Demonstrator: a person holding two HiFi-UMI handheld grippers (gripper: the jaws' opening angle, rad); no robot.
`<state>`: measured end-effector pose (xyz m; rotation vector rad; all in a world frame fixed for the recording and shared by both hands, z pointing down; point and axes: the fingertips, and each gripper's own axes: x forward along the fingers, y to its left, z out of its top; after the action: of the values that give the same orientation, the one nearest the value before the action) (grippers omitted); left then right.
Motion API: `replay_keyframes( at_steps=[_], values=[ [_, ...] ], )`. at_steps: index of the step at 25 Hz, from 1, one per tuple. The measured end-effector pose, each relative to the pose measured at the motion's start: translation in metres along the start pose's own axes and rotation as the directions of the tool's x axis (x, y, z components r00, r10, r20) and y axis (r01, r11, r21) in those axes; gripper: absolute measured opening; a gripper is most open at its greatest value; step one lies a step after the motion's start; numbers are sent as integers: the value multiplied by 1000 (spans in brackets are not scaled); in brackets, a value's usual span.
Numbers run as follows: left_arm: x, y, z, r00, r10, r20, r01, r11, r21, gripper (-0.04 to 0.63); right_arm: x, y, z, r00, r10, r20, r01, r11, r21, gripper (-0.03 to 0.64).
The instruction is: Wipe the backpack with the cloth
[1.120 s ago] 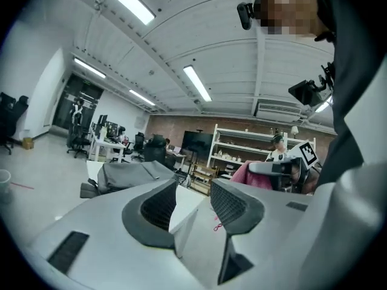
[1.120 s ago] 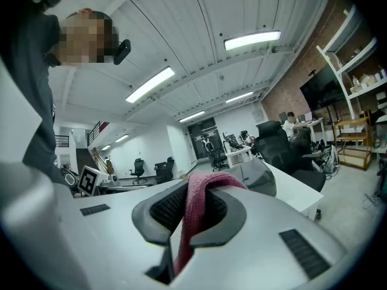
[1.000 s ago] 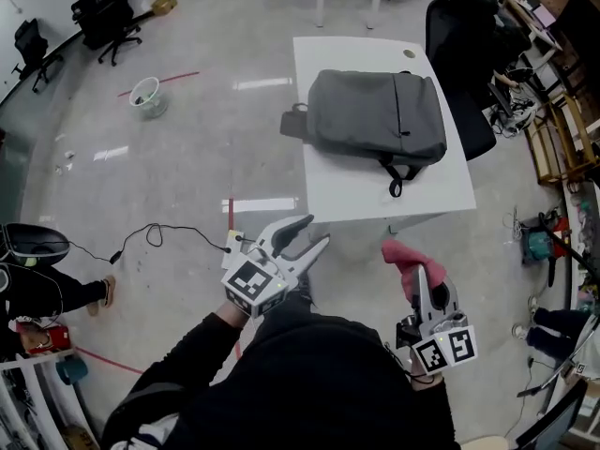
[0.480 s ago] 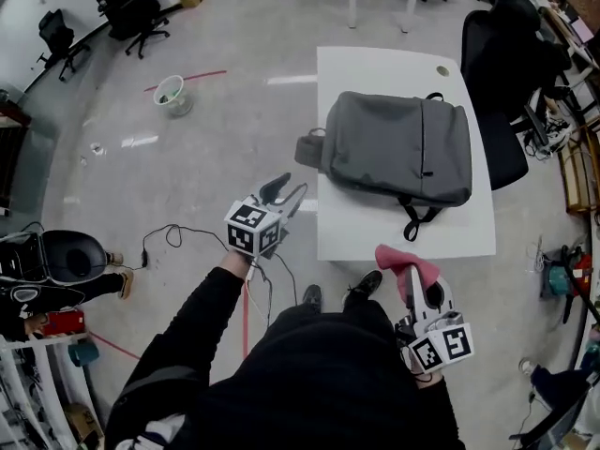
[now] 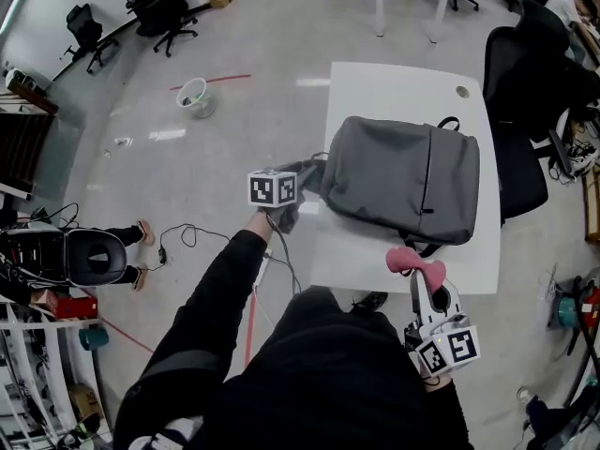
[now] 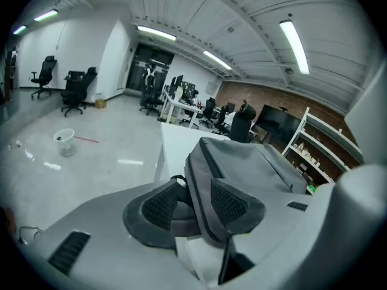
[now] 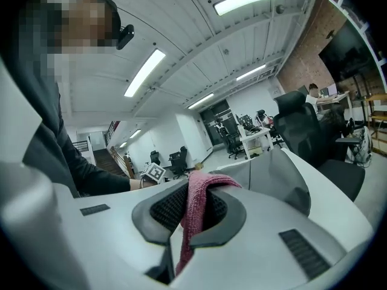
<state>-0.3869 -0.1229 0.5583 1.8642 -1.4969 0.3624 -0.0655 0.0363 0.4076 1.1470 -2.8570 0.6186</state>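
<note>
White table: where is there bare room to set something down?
Bare table top beyond the backpack, by the cable hole, and a strip along the near edge. Crowded at the left edge, where the left gripper straddles the backpack's corner.

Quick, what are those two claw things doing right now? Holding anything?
Left gripper: open, with the edge of the grey backpack between its jaws, not clamped.
Right gripper: closed, holding the pink cloth.
</note>
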Motion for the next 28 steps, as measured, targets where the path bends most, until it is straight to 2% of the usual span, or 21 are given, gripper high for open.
replay_keyframes(
  at_steps=[4,8,12,14,17,19,22,25,28],
  values=[
    [42,21,-6,993,-13,-117,6,998,-59,181,12,-8,-6,998,-63,-22,63,998,20,28],
    [71,37,-13,974,-23,-225,0,995,-102,181,26,-5,-9,992,-124,-37,125,992,6,28],
    [98,46,-22,940,3,-342,-38,995,-95,172,34,-18,-7,983,-180,-43,181,983,5,28],
    [105,45,-24,921,7,-390,-45,995,-87,143,36,-24,-5,979,-197,-45,198,980,13,28],
    [106,40,-26,901,-22,-433,0,999,-50,98,40,-25,-4,978,-207,-38,208,978,17,28],
    [102,29,-24,900,-65,-430,67,998,-12,64,40,-24,-5,978,-208,-29,208,978,19,28],
    [88,2,-8,923,-155,-351,169,986,11,39,37,-21,-4,978,-207,-19,207,978,21,28],
    [76,-15,9,949,-191,-253,197,980,-3,37,33,-24,-4,978,-206,-8,206,978,31,28],
    [62,-35,29,955,-239,-173,242,970,-5,37,31,-25,-1,980,-200,4,200,979,37,28]
  ],
)
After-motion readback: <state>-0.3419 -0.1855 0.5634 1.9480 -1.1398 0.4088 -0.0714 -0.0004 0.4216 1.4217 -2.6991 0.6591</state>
